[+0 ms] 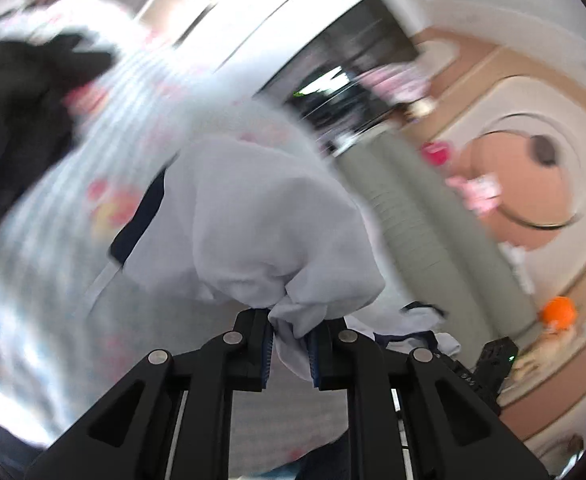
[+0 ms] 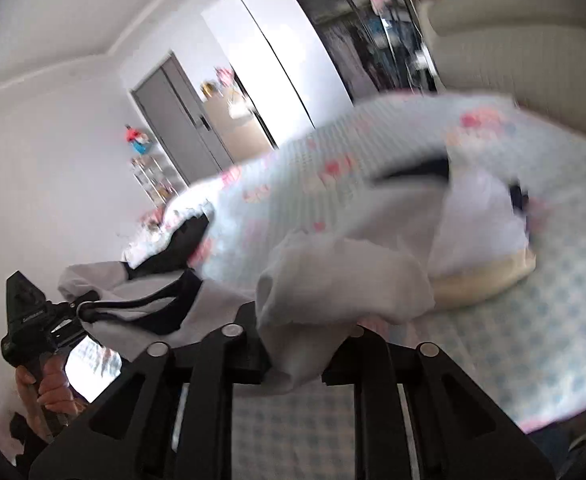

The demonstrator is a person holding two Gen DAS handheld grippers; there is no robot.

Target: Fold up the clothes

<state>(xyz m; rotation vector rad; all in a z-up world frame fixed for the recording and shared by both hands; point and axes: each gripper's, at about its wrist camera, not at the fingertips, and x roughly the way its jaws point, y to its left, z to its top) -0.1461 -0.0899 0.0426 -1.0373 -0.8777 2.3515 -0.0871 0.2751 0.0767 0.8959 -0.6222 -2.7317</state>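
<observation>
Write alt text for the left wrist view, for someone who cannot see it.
The left gripper has its black fingers pinched shut on a bunched fold of a white garment with dark trim, held above a bed with a striped, pink-patterned cover. Everything behind is motion-blurred; a dark piece of clothing lies at upper left.

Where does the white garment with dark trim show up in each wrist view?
Left wrist view: the white garment fills the centre, bunched into the left gripper at the bottom.
Right wrist view: the same garment runs across the lower middle, from the right gripper to the left gripper at the far left.
Shared landmark: the checked bedsheet with pink prints beneath it.
</observation>
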